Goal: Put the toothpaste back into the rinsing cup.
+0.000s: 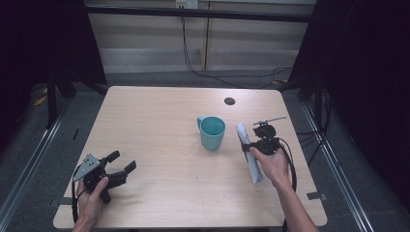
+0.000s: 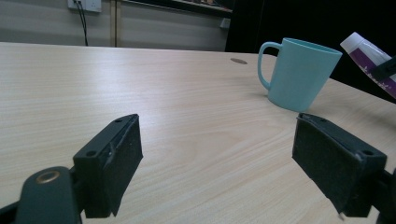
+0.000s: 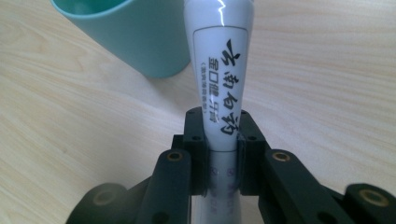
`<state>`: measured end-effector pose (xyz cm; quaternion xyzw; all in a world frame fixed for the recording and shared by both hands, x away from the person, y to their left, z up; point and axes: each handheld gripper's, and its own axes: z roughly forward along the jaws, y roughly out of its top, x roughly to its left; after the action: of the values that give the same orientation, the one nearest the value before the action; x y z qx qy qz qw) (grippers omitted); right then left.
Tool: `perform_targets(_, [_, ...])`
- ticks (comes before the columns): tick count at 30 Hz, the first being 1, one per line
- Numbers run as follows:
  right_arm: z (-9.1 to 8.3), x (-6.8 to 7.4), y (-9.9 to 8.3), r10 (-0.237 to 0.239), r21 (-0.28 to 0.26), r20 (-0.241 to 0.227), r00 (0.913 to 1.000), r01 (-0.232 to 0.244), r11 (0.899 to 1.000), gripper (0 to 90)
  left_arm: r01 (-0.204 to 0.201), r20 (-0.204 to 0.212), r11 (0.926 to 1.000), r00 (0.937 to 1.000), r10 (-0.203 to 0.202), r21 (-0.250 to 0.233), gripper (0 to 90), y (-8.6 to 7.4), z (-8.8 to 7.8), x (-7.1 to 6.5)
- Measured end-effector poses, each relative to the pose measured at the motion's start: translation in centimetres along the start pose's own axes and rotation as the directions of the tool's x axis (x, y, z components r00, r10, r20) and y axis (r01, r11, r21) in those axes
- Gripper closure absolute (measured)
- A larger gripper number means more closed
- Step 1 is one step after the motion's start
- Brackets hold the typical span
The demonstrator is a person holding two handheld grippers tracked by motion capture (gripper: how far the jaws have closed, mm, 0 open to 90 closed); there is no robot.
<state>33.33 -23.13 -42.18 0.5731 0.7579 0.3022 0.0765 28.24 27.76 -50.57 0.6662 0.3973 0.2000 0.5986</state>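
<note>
A light wooden table (image 1: pixel 159 121) seen from above, with a person's two forearms coming in from the near edge, each hand holding a black two-jaw gripper.

Near the middle of the table stands a teal mug (image 1: pixel 212 132), upright, open end up, its handle turned toward the left of the high view. Nothing touches it.

Just to the right of the mug is a white tube (image 1: pixel 249 152) with dark lettering printed along its length and a purple band. In the high view its long axis runs roughly from the near side of the table to the far side, slightly slanted, with the far end leaning toward the mug; mug and tube are close but apart. In the right gripper view the tube points straight away along the jaws, its far end passing beside the mug's wall.

The right gripper (image 3: pixel 220 140) has its jaws pressed tight against both sides of the tube, gripping it partway along its body.

The left gripper (image 1: pixel 121 166) rests near the front left corner of the table, well apart from the mug, pointing toward it. Its jaws stand wide apart with only bare tabletop between them.
</note>
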Motion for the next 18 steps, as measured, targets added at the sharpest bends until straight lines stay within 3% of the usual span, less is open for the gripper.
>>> perform_targets(9, [-0.9, 0.1, -0.1, 0.001, -0.079, -0.018, 0.9998, -0.002, 0.997, 78.2, 0.002, -0.002, 1.0, 1.0, -0.002, 0.0, 15.8, 0.0, 0.0, 0.0])
perform_targets(18, [-2.0, 0.1, -0.5, -0.021, -0.177, -0.03, 0.9993, 0.016, 0.984, 78.2, -0.006, 0.0, 1.0, 1.0, 0.006, 0.003, 15.9, 0.0, 0.0, -0.1])
